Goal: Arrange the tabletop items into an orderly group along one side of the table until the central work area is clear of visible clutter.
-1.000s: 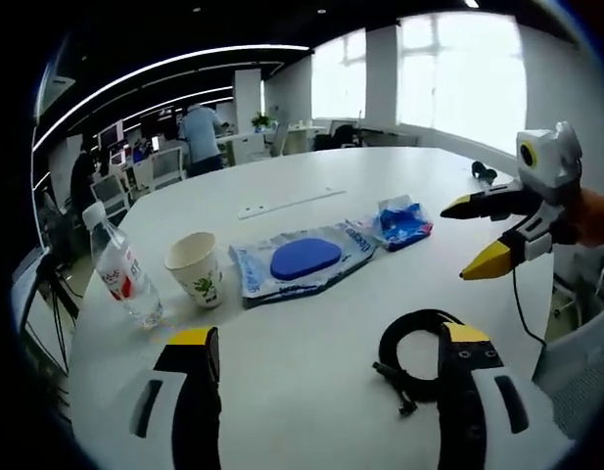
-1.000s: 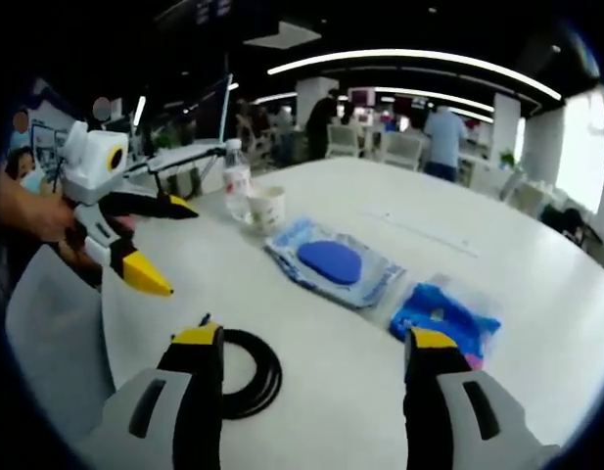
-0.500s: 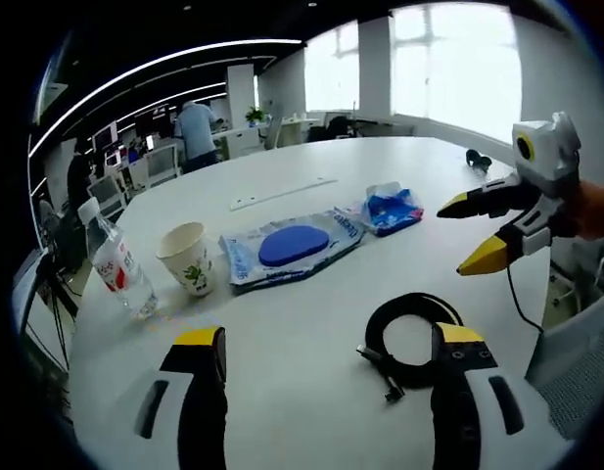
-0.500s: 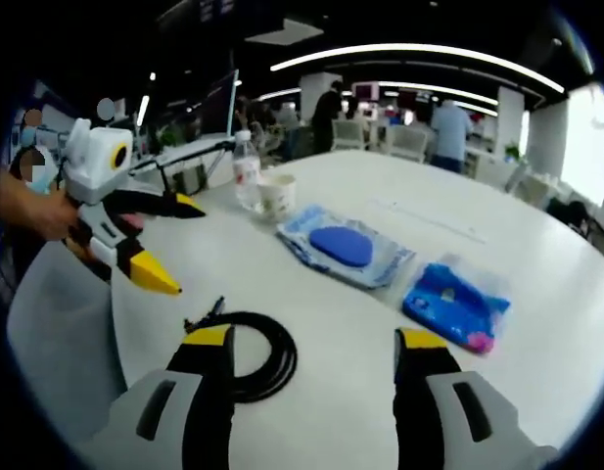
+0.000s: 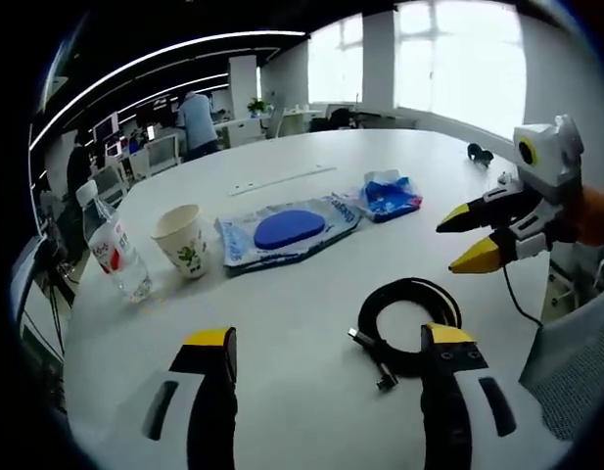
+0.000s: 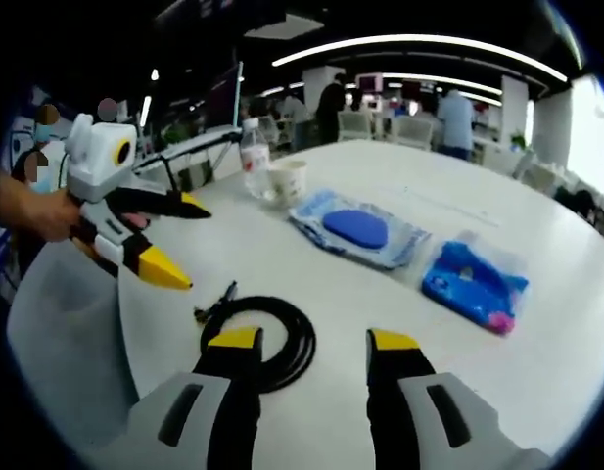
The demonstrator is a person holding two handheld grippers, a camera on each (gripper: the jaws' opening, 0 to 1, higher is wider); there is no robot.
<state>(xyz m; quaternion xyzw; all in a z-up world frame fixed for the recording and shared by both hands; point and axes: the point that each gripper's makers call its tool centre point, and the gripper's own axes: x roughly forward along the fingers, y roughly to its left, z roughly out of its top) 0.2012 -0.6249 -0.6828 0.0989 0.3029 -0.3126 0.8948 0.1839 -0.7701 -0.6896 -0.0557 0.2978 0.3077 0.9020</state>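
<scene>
Nearest in the left gripper view, the left tongs (image 5: pixel 326 357) hung spread above the white tabletop (image 5: pixel 282 323), grasping nothing. The coiled black cable (image 5: pixel 404 323) lay just ahead of them, partly under the right-hand jaw, its plug end pointing toward the near edge. In the right gripper view, the right tongs (image 6: pixel 311 345) stood apart with a narrower gap, also empty, the same cable touching the left jaw's tip.

Farther out, a row ran across the tabletop: a clear water bottle (image 5: pixel 111 257) at far left, a paper cup (image 5: pixel 180 240) beside it, a flat plastic packet holding a blue oval pad (image 5: pixel 287 228), then a crumpled blue packet (image 5: pixel 388 193). A small dark object (image 5: pixel 481 153) sat well apart near the far right edge.

The likely trouble, as I judged it: the cable's loose loops could spring open or drag if pinched by one strand, and the light cup could tip if nudged by the bottle.

The bottle bore a red-and-white label, the cup a green printed motif, and the pad's packet some blue lettering; none could be read.
</scene>
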